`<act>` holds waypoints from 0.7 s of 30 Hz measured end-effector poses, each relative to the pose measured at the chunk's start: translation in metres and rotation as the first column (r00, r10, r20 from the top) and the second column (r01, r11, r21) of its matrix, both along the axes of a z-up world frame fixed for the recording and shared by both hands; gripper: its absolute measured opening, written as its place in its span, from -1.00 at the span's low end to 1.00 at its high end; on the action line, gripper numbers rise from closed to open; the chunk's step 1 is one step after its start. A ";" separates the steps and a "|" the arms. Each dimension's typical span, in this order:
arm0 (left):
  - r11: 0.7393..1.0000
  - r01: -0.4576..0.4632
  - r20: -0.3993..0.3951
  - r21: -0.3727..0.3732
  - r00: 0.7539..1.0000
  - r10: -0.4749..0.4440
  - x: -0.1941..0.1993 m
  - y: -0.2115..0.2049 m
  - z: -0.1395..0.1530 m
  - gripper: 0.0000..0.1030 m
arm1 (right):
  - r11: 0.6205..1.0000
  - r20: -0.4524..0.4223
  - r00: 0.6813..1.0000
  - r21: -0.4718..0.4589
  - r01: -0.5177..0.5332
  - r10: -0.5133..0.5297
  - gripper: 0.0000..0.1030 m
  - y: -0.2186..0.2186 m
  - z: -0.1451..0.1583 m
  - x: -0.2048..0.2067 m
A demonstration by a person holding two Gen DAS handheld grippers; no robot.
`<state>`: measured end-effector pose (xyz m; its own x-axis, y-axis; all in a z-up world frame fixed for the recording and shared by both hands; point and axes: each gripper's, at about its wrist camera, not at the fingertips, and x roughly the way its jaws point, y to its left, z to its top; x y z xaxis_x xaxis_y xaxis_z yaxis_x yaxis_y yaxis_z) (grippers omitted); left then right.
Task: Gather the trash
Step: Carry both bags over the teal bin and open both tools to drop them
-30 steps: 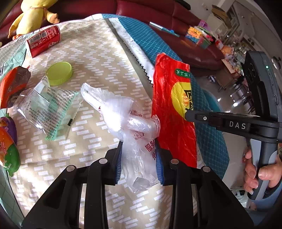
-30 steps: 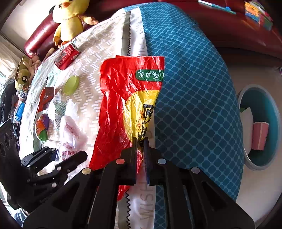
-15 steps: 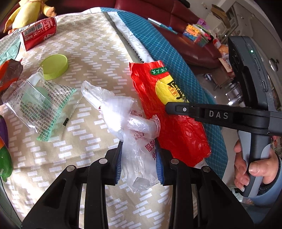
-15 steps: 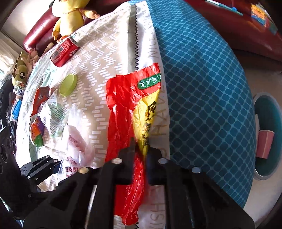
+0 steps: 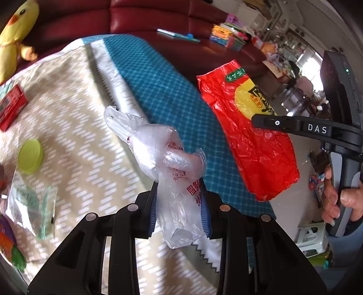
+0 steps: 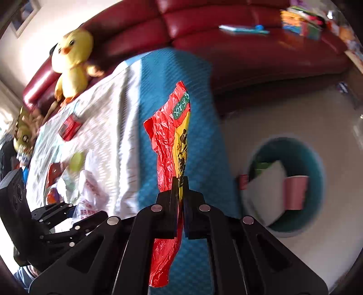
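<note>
1. Trash in the left-wrist view: a clear bag (image 5: 172,172) pinched in the left gripper (image 5: 179,204) above the patterned tablecloth (image 5: 74,127); a green lid (image 5: 30,156) lies near the cloth's left edge (red sofa (image 5: 158,13) behind).
2. Right-wrist view: the right gripper (image 6: 180,195) clamps a red wrapper (image 6: 172,136) off the cloth's blue edge; the teal bin (image 6: 315,163) stands on open floor (image 6: 283,113).

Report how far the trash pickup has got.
Done: the teal bin on the floor already holds a pink cup and white paper. In hand: the left hand-held gripper grips a clear plastic bag; the right hand-held gripper is shut on a red wrapper. Left on the table: a red can, green lid, clear packet and more wrappers.
</note>
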<state>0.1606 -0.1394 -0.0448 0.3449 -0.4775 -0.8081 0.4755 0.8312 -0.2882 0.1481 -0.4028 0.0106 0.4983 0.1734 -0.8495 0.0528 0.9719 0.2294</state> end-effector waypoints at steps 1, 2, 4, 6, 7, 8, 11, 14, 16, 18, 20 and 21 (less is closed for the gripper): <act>1.000 0.020 0.010 0.002 1.000 -0.020 0.002 -0.013 0.003 -0.37 | 1.000 0.006 1.000 -0.003 0.023 -0.023 -0.93 -0.016 0.004 -0.002; 0.999 0.041 0.016 0.000 0.999 -0.041 0.004 -0.025 0.006 -0.37 | 0.998 0.017 0.998 -0.009 0.055 -0.055 -0.93 -0.037 0.008 -0.007; 0.997 0.078 0.014 -0.018 0.997 -0.078 0.008 -0.049 0.011 -0.37 | 0.994 0.029 0.994 -0.020 0.104 -0.103 -0.93 -0.067 0.014 -0.014; 0.993 0.115 0.012 -0.023 0.993 -0.114 0.011 -0.075 0.013 -0.37 | 0.988 0.035 0.987 -0.021 0.156 -0.155 -0.93 -0.101 0.017 -0.023; 0.991 0.134 0.011 -0.023 0.991 -0.134 0.013 -0.088 0.013 -0.37 | 0.984 0.037 0.984 -0.021 0.174 -0.173 -0.93 -0.111 0.017 -0.027; 0.988 0.154 0.009 -0.021 0.988 -0.154 0.014 -0.101 0.013 -0.37 | 0.980 0.039 0.980 -0.018 0.196 -0.195 -0.93 -0.126 0.016 -0.031; 0.978 0.210 0.004 -0.004 0.978 -0.210 0.014 -0.141 0.011 -0.37 | 0.969 0.035 0.969 0.004 0.245 -0.245 -0.93 -0.159 0.008 -0.039; 0.968 0.252 -0.008 0.018 0.968 -0.252 0.014 -0.175 0.006 -0.37 | 0.962 0.016 0.962 0.028 0.273 -0.273 -0.93 -0.176 -0.006 -0.044; 0.963 0.268 -0.022 0.025 0.963 -0.268 0.017 -0.193 0.000 -0.37 | 0.959 -0.005 0.960 0.042 0.281 -0.281 -0.93 -0.185 -0.018 -0.043; 0.959 0.281 -0.037 0.032 0.959 -0.279 0.021 -0.210 -0.007 -0.37 | 0.958 -0.025 0.959 0.054 0.283 -0.282 -0.93 -0.190 -0.027 -0.042; 0.955 0.293 -0.054 0.040 0.955 -0.290 0.026 -0.224 -0.015 -0.37 | 0.955 -0.040 0.957 0.065 0.288 -0.286 -0.93 -0.199 -0.035 -0.040; 0.953 0.299 -0.064 0.045 0.953 -0.296 0.029 -0.232 -0.019 -0.37 | 0.954 -0.044 0.956 0.070 0.292 -0.289 -0.93 -0.202 -0.038 -0.039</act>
<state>0.1891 -0.3715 -0.0635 0.1474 -0.5071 -0.8492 0.6877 0.6696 -0.2805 0.1093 -0.6048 -0.0270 0.5090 0.0891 -0.8561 0.3388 0.8936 0.2945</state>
